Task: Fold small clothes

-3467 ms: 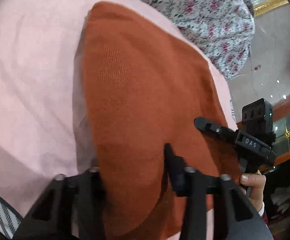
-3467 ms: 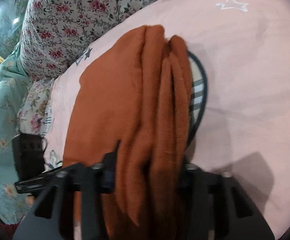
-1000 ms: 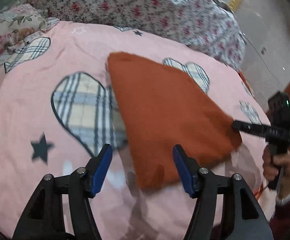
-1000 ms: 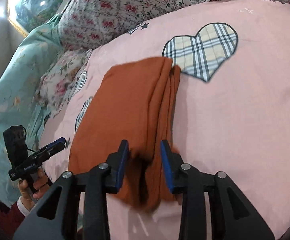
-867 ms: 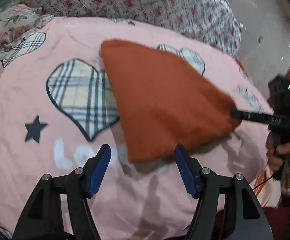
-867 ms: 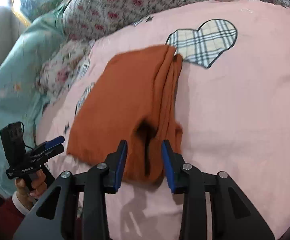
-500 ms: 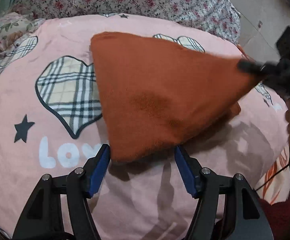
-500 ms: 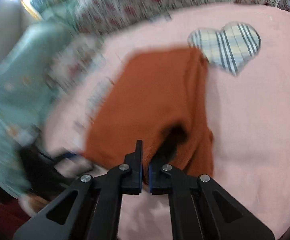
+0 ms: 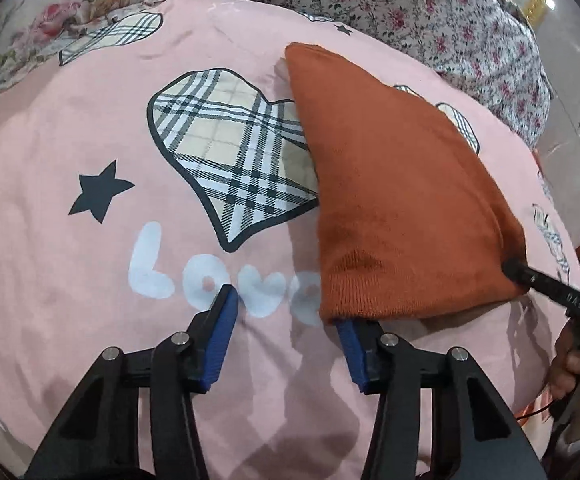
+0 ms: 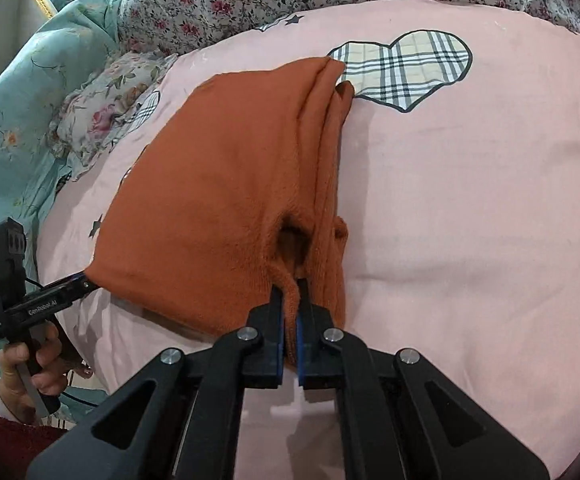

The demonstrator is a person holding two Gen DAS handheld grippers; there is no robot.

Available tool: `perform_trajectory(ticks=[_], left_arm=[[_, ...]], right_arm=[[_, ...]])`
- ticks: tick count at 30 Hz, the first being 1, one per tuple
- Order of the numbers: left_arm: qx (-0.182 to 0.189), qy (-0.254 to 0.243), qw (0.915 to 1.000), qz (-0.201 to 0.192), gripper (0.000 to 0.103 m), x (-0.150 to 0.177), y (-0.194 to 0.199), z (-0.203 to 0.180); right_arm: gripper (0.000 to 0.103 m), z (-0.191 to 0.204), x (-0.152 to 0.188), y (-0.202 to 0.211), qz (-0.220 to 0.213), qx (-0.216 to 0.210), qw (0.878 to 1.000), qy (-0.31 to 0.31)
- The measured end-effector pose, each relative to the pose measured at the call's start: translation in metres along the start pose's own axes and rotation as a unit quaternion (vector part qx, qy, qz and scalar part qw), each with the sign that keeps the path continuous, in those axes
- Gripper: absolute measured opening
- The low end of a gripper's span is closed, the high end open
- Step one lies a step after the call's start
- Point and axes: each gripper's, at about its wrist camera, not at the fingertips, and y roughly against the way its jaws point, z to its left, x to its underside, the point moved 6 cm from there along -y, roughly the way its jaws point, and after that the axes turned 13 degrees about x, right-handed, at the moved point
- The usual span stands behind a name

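Our right fingers (image 10: 305, 312) pinch the near hem of the folded orange garment (image 10: 218, 184) lying on the pink bedspread (image 10: 470, 200); our left fingers (image 9: 222, 320) stand wide apart, its corner over one pad.

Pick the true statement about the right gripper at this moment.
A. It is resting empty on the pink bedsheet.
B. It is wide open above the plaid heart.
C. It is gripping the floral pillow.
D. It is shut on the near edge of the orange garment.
D: in the right wrist view the right gripper has its blue pads pressed together on a fold at the near edge of the orange garment, lying on the pink bedsheet.
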Motion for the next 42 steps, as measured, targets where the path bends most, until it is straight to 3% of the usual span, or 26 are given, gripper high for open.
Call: perform_trajectory(ticks=[4,8,12,14,16,25,27,29,33,38,42], left_arm=[[0.025,-0.022,0.9994,0.008,0.043,0.003,0.017,-0.009],[0.059,-0.059,0.9965,-0.003,0.043,0.002,0.043,-0.026],[0.095,-0.085,0.9916,-0.021,0.043,-0.010,0.054,-0.046],[0.099,-0.095,0.9903,-0.023,0.044,-0.016,0.048,-0.053],[0.107,-0.095,0.9895,-0.023,0.044,-0.021,0.042,-0.057],[0.149,-0.103,0.9834,-0.014,0.044,-0.034,0.017,-0.070],[0.147,-0.111,0.9829,-0.006,0.044,-0.034,0.013,-0.072],[0.149,-0.124,0.9811,-0.003,0.044,-0.035,0.012,-0.076],[0.152,-0.125,0.9804,0.016,0.045,-0.033,0.000,-0.078],[0.144,-0.129,0.9800,0.047,0.045,-0.022,-0.021,-0.079],[0.140,-0.121,0.9810,0.059,0.045,-0.014,-0.031,-0.075]], right_arm=[[0.007,-0.004,0.001,0.012,0.016,-0.019,1.000,-0.017],[0.017,-0.012,-0.007,0.033,-0.005,-0.018,0.999,-0.035],[0.019,-0.020,-0.026,0.042,-0.030,-0.039,0.997,-0.067],[0.034,-0.020,-0.038,0.038,-0.036,-0.041,0.996,-0.076],[0.040,-0.017,-0.051,0.031,-0.040,-0.044,0.995,-0.077],[0.040,-0.008,-0.091,-0.032,-0.007,-0.045,0.997,-0.070],[0.011,-0.008,-0.093,-0.042,0.012,-0.027,0.997,-0.065],[0.010,-0.005,-0.102,-0.023,-0.016,-0.050,0.996,-0.069],[0.009,-0.007,-0.114,0.009,-0.072,-0.036,0.995,-0.059],[0.009,-0.027,-0.097,-0.026,-0.024,-0.015,0.997,-0.077],[0.009,-0.026,-0.089,-0.038,-0.012,-0.018,0.997,-0.080]])
